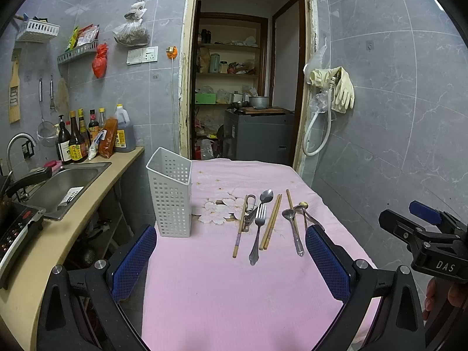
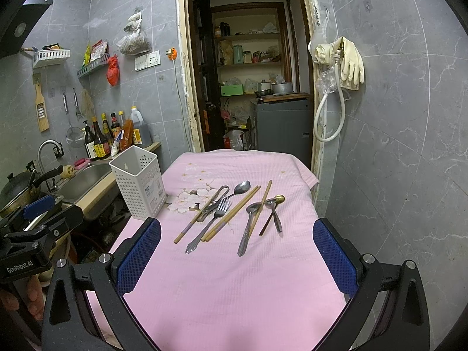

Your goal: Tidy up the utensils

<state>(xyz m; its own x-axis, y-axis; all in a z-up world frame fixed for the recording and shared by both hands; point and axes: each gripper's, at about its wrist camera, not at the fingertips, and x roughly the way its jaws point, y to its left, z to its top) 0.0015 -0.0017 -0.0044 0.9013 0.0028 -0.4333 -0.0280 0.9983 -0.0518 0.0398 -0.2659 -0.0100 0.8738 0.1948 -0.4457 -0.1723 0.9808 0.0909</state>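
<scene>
A white perforated utensil holder [image 1: 171, 199] [image 2: 137, 181] stands empty at the left edge of a table under a pink cloth [image 1: 234, 286] [image 2: 234, 278]. To its right lie loose utensils: a fork [image 1: 258, 228] [image 2: 209, 223], spoons [image 1: 294, 228] [image 2: 248, 222], wooden chopsticks [image 1: 272, 222] [image 2: 232, 215] and a metal peeler [image 1: 250, 207] [image 2: 215, 197]. My left gripper [image 1: 231, 257] is open and empty above the near cloth. My right gripper [image 2: 237, 254] is open and empty, short of the utensils.
A counter with a steel sink [image 1: 64, 187] [image 2: 84, 180], bottles [image 1: 76, 140] and a cooktop [image 1: 17, 231] runs along the left. A tiled wall [image 2: 409, 146] closes the right. A doorway [image 1: 245, 87] to a pantry lies beyond the table.
</scene>
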